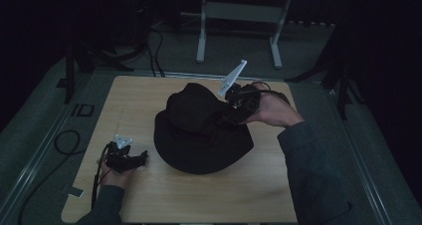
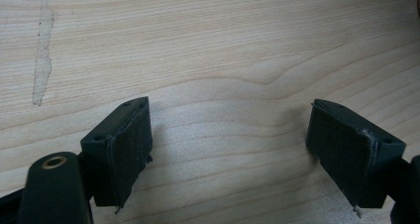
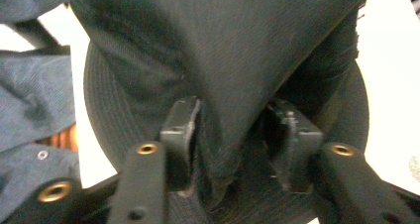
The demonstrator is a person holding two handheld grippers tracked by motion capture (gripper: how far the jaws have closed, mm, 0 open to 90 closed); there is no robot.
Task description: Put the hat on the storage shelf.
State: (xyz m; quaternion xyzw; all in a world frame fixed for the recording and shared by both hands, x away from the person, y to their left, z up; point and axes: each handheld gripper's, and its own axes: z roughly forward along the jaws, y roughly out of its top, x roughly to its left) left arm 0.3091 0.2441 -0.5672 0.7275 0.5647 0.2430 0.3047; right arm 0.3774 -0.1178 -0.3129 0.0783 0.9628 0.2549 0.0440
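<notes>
The tabletop (image 1: 149, 195) is pale wood, and near its middle lies a black hat (image 1: 199, 135), brim flat on the wood and crown pushed up and crumpled toward the far right. It looks like woven cloth, so my judgement is that it is light, soft and limp: it will fold and sag wherever it is lifted, and it will not crack or slip much, since the weave gives the pads something to bite on. The brim (image 3: 99, 120) shows rows of stitching and is probably the stiffest part, so it is the better place to take hold if the hat is to keep its shape; a pinch on the crown gathers only a loose ridge of cloth.

The right tool (image 1: 234, 108) sits at the crown's right side. In the right gripper view a fold of the crown (image 3: 233, 60) hangs between its jaws, which stand partly spread; the left pad lies against the cloth, the right pad looks a little apart from it, so the fold seems loosely straddled, not pinched.

The left tool (image 1: 130, 159) rests low at the near left of the tabletop, well apart from the hat. Its jaws are spread wide over bare wood, with nothing between them.
</notes>
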